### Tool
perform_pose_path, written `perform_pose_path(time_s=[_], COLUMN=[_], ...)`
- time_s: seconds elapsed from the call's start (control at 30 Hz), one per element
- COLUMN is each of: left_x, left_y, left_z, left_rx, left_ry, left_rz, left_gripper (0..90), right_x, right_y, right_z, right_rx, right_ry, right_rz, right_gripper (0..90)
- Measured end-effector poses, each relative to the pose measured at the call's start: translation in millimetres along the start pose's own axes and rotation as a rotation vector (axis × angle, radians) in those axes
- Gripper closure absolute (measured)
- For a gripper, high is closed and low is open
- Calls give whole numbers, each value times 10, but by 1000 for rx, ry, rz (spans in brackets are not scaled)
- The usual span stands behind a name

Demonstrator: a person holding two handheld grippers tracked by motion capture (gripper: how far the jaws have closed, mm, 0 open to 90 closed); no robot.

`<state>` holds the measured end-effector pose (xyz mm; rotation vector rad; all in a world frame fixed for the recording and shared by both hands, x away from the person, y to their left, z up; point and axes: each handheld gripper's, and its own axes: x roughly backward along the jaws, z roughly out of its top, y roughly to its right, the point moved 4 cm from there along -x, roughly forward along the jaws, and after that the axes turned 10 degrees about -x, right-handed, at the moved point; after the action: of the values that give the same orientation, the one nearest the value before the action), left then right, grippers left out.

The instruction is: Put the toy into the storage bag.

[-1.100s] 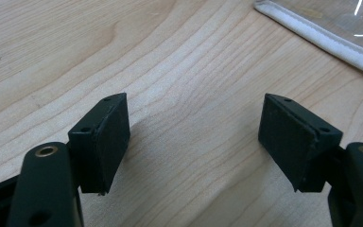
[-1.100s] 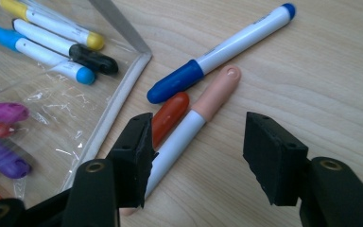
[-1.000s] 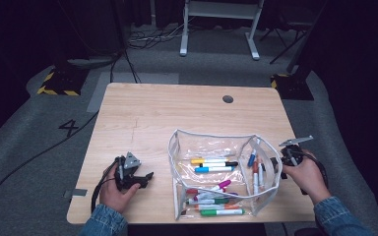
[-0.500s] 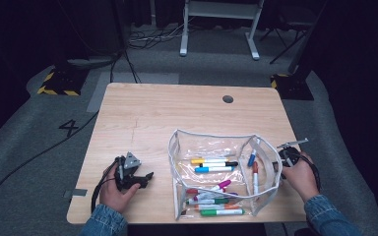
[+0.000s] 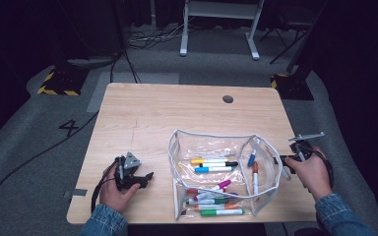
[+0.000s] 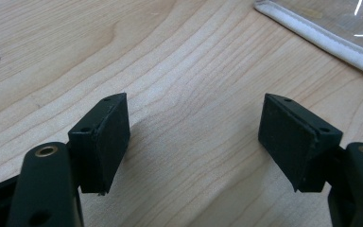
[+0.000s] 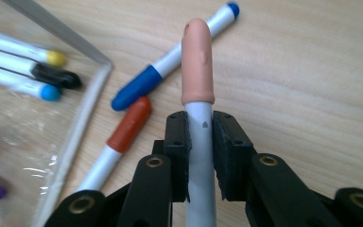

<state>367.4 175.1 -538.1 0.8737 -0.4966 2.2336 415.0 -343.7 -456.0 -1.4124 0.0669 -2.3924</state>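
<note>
— What's in the right tongs?

— A peach-capped marker, clenched around its white barrel, cap pointing away from the hand. It's lifted over the worktop, just beside the clear pouch.

— Why hold it by the barrel?

— My guess: so it can slide in lengthwise with the others. A blue marker and a red-capped one lie near the pouch's edge.

— And the left tongs?

— Released, jaws wide apart, resting low on bare wood near the pouch's white edging. Probably waiting to steady it.

One light wooden table; one clear plastic zip pouch; two black two-jaw grippers; roughly eleven coloured-cap marker pens, count uncertain.
</note>
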Motion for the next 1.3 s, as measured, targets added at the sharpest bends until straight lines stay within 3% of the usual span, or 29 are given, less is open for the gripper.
perform_pose_path(time_s=[0.27, 0.7, 0.93, 1.3], left_x=[-3, 12, 8, 9], left_y=[7, 6, 8, 8], left_z=[0, -11, -10, -10], left_rx=[8, -2, 2, 1], left_ry=[2, 2, 3, 3], left_rz=[-5, -6, -8, -8], left_gripper=[261, 260, 258, 259], right_x=[517, 1093, 1211, 1157], right_y=[-215, -813, -1185, -1720], right_z=[212, 464, 510, 529], right_rx=[75, 229, 311, 468], right_ry=[59, 110, 92, 32], right_rz=[39, 106, 166, 250], right_gripper=[772, 772, 772, 772])
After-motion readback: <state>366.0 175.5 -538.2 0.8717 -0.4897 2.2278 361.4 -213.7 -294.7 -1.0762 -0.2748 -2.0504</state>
